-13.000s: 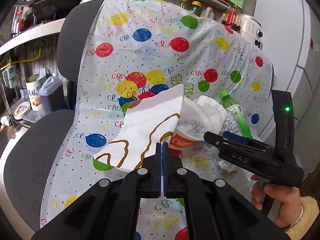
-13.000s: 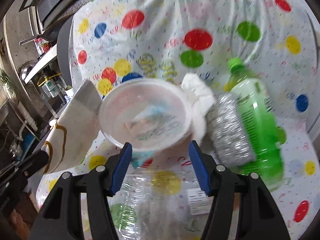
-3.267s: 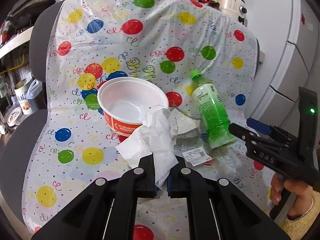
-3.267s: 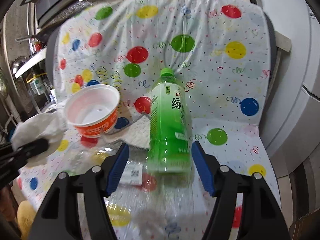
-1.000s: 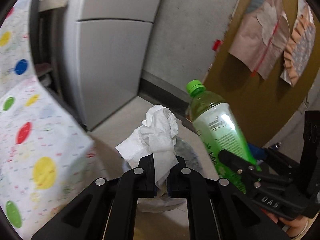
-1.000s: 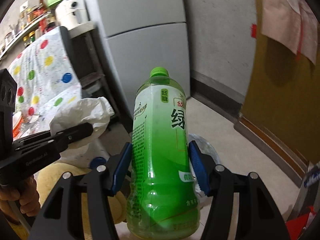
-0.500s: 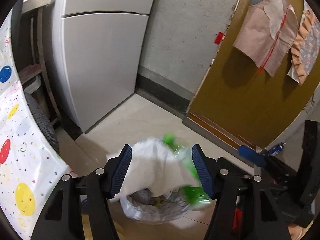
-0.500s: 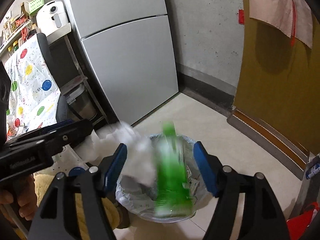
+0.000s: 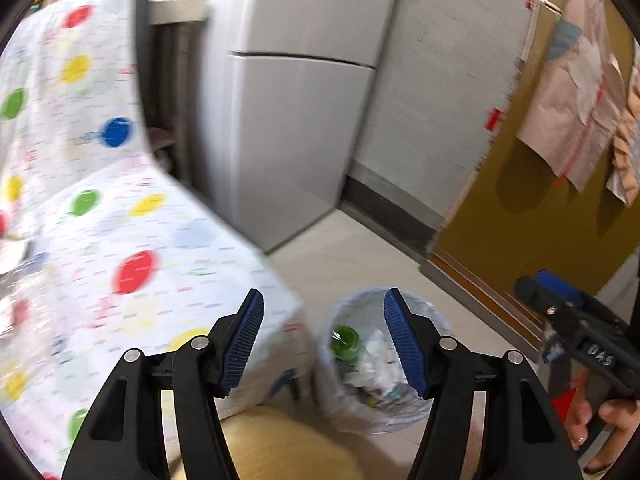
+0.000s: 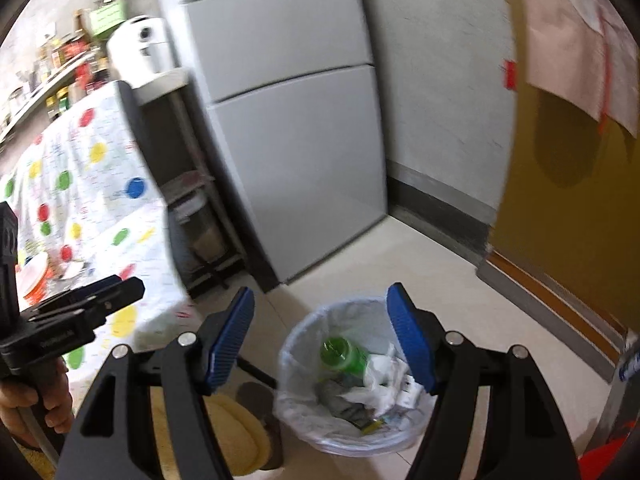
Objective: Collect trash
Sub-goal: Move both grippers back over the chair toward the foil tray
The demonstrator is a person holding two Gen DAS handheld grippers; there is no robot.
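Note:
On the floor stands a trash bin (image 10: 298,412) lined with a white bag. A green bottle (image 10: 340,354) and a crumpled white tissue (image 10: 382,372) lie inside it among other scraps. My right gripper (image 10: 320,320) hangs open above the bin, nothing between its blue pads. In the left wrist view the bin (image 9: 356,296) sits just right of centre, with the bottle (image 9: 345,342) inside. My left gripper (image 9: 324,344) is open and empty above the bin's left rim. Each gripper shows in the other's view: the left gripper (image 10: 128,284) at the left edge, the right gripper (image 9: 536,286) at the right.
A chair with a balloon-print cover (image 9: 120,240) stands left of the bin, and an orange and white bowl (image 10: 32,276) sits on it. A grey fridge (image 10: 300,160) stands behind, a mustard door (image 9: 520,220) at the right. A fuzzy yellow slipper (image 10: 232,440) is beside the bin.
Both grippers have opened: the tissue left the left gripper and the bottle left the right, and both now lie in the bin. The left view has swung left toward the chair.

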